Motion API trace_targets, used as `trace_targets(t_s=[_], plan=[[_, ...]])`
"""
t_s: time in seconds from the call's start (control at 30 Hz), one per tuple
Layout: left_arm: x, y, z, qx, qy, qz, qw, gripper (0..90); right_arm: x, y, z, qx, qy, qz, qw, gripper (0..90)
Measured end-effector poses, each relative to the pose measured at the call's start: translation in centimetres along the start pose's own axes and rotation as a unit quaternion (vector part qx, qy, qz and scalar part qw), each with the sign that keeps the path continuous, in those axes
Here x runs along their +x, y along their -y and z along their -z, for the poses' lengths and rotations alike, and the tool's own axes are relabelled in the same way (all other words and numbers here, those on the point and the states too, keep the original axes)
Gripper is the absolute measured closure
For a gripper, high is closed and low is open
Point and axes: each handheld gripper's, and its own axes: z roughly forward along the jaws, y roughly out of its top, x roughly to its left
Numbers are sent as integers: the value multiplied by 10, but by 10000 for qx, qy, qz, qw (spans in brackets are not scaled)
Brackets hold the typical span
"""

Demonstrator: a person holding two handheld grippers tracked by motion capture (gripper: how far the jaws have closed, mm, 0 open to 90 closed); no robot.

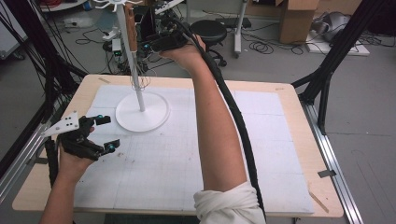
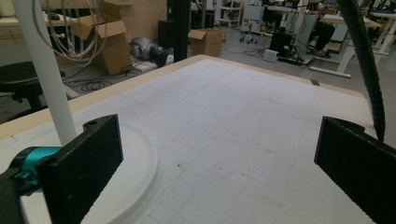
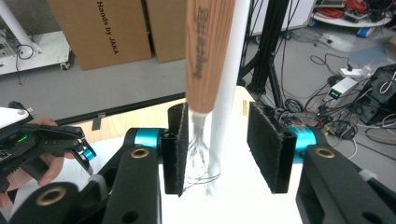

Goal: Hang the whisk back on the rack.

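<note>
Barely hung: whisk (image 3: 205, 56) on the stand (image 1: 135, 70), right tongs (image 3: 219, 149) half-open around it.
Pulling back could snag its wires and tip the stand; left tongs (image 1: 105, 133) wide, empty, over the tabletop (image 1: 280, 140).

Whisk (image 3: 205, 51): handle light wood, matt, fine grain w/ printed lettering; wires below thin shiny metal. Stand (image 1: 141, 111): white pole and round base, smooth plastic-looking, slight sheen. Right gripper (image 3: 229, 144): pads black, rough foam-like texture; body black matt plastic w/ brass-coloured metal eyelets, teal glossy rings. Left gripper (image 2: 219, 168): same ribbed black pads, matt. Counter (image 1: 299, 100): pale wood edge, top covered by white matt mat w/ faint grid, some dark specks. Sleeve (image 1: 229, 205): white cloth, rolled, soft creases.
</note>
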Motion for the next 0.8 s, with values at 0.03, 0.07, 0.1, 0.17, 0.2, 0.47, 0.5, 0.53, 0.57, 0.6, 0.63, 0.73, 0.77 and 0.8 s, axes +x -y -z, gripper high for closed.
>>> trace_targets(t_s=[0.03,0.07,0.1,0.17,0.2,0.47,0.5,0.53,0.57,0.6,0.63,0.73,0.77,0.8], plan=[[0,0,0,1,-2,0,10000,17,1,-1,1,-4,-13,5,10000,571],[0,0,0,7,-6,1,10000,17,4,-2,3,-34,-7,52,10000,554],[0,0,0,7,-6,1,10000,17,4,-2,3,-34,-7,52,10000,554],[0,0,0,0,-1,5,10000,17,5,-2,7,-37,-5,53,10000,553],[0,0,0,-2,15,9,10000,17,6,0,12,-34,16,76,10000,539],[-1,0,-2,21,11,5,10000,17,10,8,32,-12,92,137,9999,475],[-1,0,-3,31,9,7,10000,17,11,10,37,-14,113,139,9998,472],[-1,1,-3,32,18,5,10000,17,11,12,40,-27,101,148,9998,468],[-1,1,-3,44,24,-2,10000,17,12,14,44,-53,107,163,9998,460],[-1,1,-4,56,15,-17,10000,17,12,15,48,-51,133,156,9998,458],[-1,1,-5,64,26,-8,10000,17,12,17,51,-38,138,179,9997,452],[-2,1,-6,70,21,-9,10000,17,14,23,60,-32,143,148,9998,428],[-2,0,-5,76,25,-27,10000,17,16,26,63,-42,153,155,9998,421],[-2,0,-5,80,17,-24,10000,17,17,30,65,-58,145,171,9997,418]])
